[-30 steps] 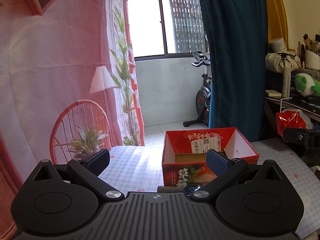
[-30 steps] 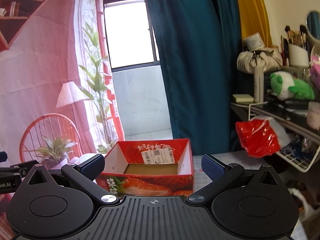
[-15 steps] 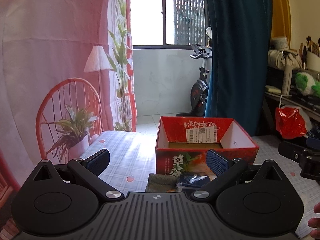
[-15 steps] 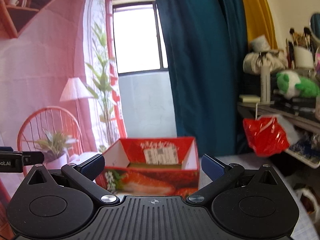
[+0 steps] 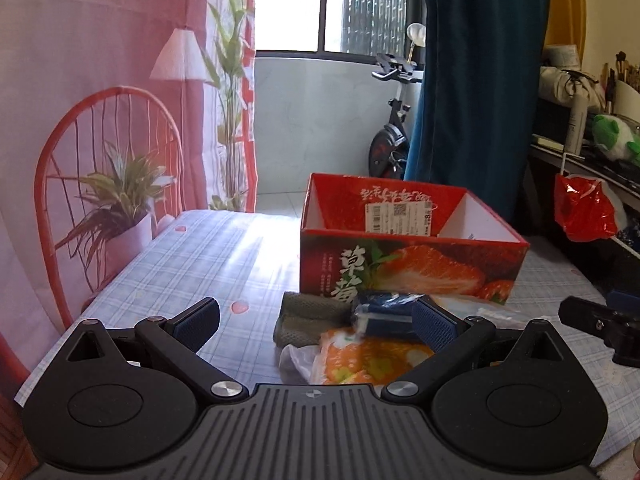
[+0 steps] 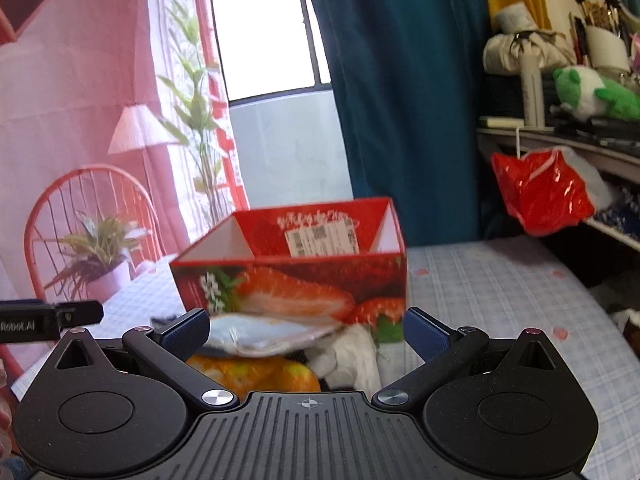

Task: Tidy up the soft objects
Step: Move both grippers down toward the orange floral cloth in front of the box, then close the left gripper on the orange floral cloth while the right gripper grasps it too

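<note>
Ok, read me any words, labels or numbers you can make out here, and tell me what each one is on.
"草莓": large characters on the front of the red strawberry box, left wrist view.
"obotAI": partial white lettering on the left gripper's body at the left edge of the right wrist view; the first letter is cut off.
White shipping label inside the box: barcode and print too small to read.
Script on the box's inner back wall: not legible.

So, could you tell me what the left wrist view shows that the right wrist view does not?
Only the left wrist view shows the exercise bike, the grey-green cloth and the dark blue packet. Only the right wrist view shows the white cloth and the silvery pouch. Both show the red strawberry box, the orange packet, the checked tablecloth, the red plastic bag and the green plush toy.
</note>
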Demonstrator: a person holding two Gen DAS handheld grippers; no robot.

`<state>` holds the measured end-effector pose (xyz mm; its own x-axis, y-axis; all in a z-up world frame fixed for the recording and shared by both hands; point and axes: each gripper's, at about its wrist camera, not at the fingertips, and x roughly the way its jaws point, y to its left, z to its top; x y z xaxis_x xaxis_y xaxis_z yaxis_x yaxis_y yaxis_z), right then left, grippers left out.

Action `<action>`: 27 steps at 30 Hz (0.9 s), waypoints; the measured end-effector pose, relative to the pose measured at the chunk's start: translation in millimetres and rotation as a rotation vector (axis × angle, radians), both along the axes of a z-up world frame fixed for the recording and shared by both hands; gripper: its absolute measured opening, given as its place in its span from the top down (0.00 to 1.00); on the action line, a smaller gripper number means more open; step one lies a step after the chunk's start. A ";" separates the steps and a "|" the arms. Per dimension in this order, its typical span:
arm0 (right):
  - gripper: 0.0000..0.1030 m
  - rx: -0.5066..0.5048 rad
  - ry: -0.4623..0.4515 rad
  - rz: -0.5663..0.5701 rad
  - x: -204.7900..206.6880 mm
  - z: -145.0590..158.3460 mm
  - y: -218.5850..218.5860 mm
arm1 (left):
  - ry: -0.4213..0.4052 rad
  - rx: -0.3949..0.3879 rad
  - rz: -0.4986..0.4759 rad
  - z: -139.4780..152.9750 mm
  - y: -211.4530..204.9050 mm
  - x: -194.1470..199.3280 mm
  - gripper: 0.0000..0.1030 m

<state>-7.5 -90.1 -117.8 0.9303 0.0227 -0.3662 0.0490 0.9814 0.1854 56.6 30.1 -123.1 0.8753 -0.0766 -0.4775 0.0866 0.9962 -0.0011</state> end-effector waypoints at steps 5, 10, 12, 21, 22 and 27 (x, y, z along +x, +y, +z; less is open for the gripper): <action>0.02 -0.005 0.042 0.037 4.2 -18.4 3.2 | 0.061 -0.060 -0.012 -15.5 8.4 6.8 0.00; 0.18 -0.013 0.079 0.072 8.0 -27.2 9.6 | 0.088 -0.087 -0.018 -27.2 13.0 10.5 0.00; 0.22 -0.011 0.091 0.086 8.8 -29.8 11.9 | 0.095 -0.093 -0.026 -32.1 14.6 12.2 0.00; 0.35 0.018 0.149 0.120 13.5 -37.7 11.4 | 0.144 -0.179 -0.083 -51.3 17.5 19.2 0.24; 0.36 0.022 0.154 0.119 13.9 -39.0 11.0 | 0.146 -0.199 -0.092 -53.6 19.1 19.8 0.30; 0.42 0.047 0.186 0.126 17.2 -45.7 9.3 | 0.175 -0.295 -0.142 -67.3 24.3 25.0 0.41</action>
